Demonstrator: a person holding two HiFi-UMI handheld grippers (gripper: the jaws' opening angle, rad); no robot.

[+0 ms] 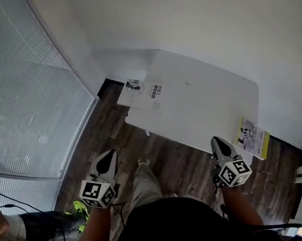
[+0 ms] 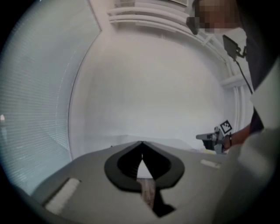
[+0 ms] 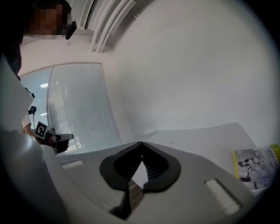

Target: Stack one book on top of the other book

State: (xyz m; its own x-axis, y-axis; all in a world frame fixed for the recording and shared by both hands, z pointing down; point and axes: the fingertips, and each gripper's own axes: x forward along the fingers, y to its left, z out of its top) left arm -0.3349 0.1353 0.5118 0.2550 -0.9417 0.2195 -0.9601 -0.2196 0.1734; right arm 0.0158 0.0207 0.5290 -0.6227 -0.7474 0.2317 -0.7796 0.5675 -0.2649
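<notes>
A white-covered book (image 1: pixel 144 93) lies on the far left corner of the white table (image 1: pixel 210 109), jutting over the edge. A book with a yellow edge (image 1: pixel 252 137) lies at the table's near right corner and shows in the right gripper view (image 3: pixel 258 168). My left gripper (image 1: pixel 109 157) is shut and empty, held over the wood floor short of the table. My right gripper (image 1: pixel 218 142) is shut and empty at the table's near edge, left of the yellow book. In each gripper view the jaws meet at the tips (image 2: pixel 142 143) (image 3: pixel 141 143).
A window with blinds (image 1: pixel 20 90) fills the left side. White walls (image 1: pixel 209 21) stand behind the table. Dark wood floor (image 1: pixel 166 153) lies between me and the table. Cables and another person's shoe (image 1: pixel 80 212) lie at lower left.
</notes>
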